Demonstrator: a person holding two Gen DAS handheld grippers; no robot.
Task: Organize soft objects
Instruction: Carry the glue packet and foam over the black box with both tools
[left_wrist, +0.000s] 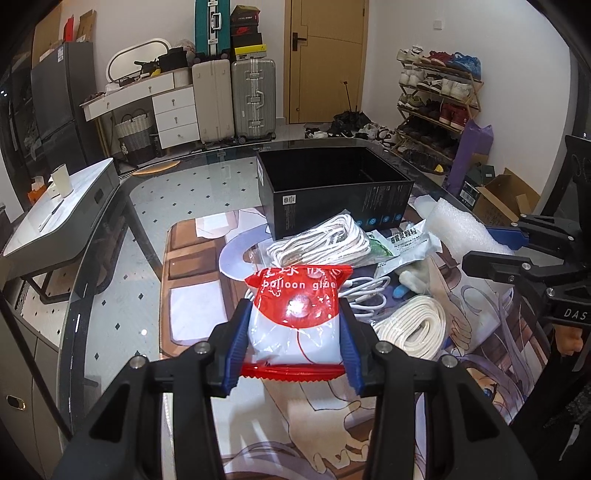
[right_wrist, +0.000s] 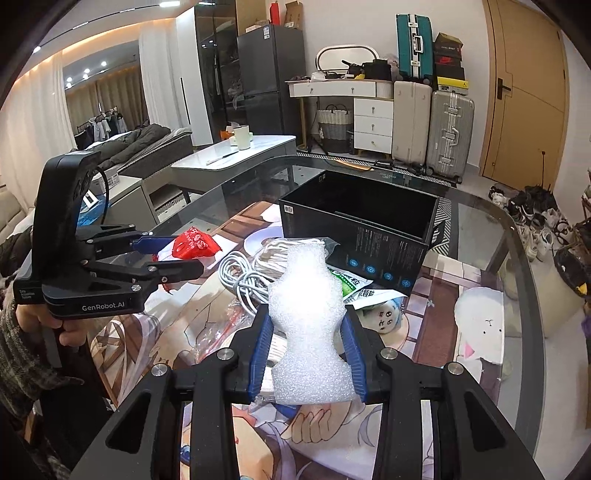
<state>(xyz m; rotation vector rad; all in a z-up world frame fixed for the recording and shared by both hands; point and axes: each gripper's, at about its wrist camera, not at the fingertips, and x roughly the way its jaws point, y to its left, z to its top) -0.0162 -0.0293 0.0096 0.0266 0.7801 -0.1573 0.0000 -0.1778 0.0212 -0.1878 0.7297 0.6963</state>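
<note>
Lower centre in your left view, the left gripper (left_wrist: 293, 332) fingers pinch the slippery, squashy balloon glue packet (left_wrist: 297, 314) at mid-body. Lower centre in your right view, the right gripper (right_wrist: 308, 354) squeezes light, crushable foam (right_wrist: 308, 325) at its waist. Black box (left_wrist: 332, 192) sits upper centre.

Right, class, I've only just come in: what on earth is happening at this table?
A person is sorting soft things with a handheld gripper in each hand. The left gripper is clamped on a red and white balloon glue packet, and the right gripper is clamped on a piece of white foam. Both are held above the table. An open black box sits just beyond, apparently empty, while rope bundles and a white cable lie on the printed mat.
</note>
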